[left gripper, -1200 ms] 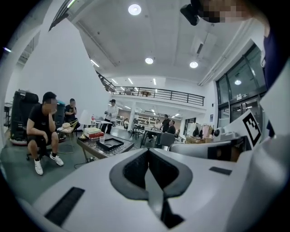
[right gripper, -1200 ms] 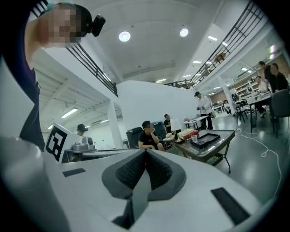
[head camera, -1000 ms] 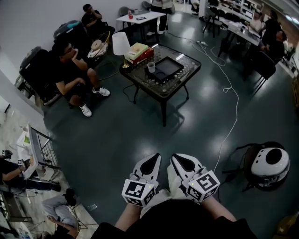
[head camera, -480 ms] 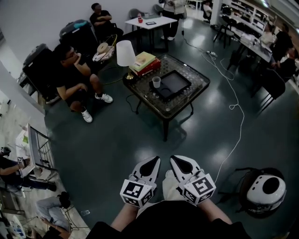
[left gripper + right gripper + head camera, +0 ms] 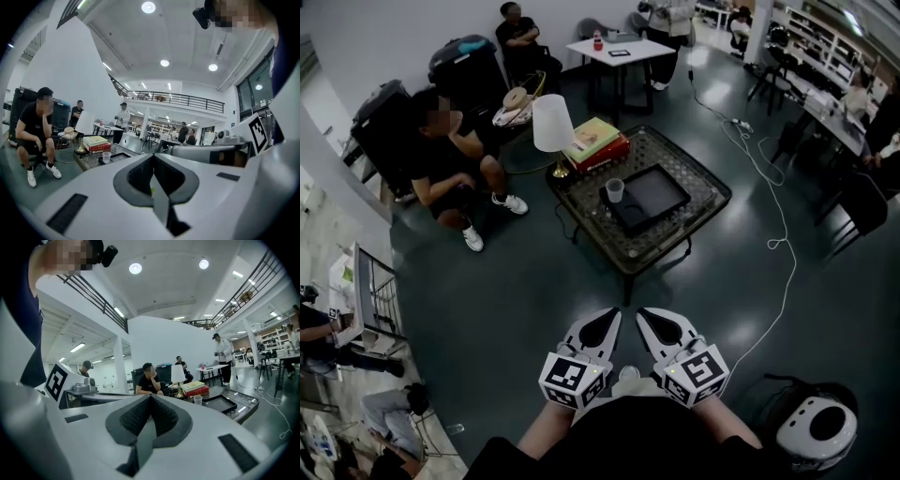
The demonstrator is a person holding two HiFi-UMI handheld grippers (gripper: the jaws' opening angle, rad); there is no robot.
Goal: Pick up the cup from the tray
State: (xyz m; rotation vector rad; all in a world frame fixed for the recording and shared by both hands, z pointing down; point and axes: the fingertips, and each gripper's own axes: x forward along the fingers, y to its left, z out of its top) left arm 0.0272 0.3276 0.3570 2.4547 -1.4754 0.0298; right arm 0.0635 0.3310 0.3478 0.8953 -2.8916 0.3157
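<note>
A clear plastic cup (image 5: 615,189) stands at the left edge of a black tray (image 5: 649,195) on a low glass-topped table (image 5: 694,211). The cup (image 5: 107,157) and tray also show small in the left gripper view, and the cup (image 5: 198,400) beside the tray (image 5: 220,403) in the right gripper view. Both grippers are held side by side close to my body, well short of the table. My left gripper (image 5: 602,325) is shut with nothing in it. My right gripper (image 5: 658,323) is shut too, its jaws empty.
On the table stand a white lamp (image 5: 551,127) and a stack of books (image 5: 598,142). A seated person (image 5: 450,159) is left of the table, others farther back. A white cable (image 5: 778,244) runs over the dark floor. A helmet (image 5: 817,431) lies at bottom right.
The table with cup and tray has come nearer and lower in the head view as I walk toward it. Both grippers stay shut and side by side.
</note>
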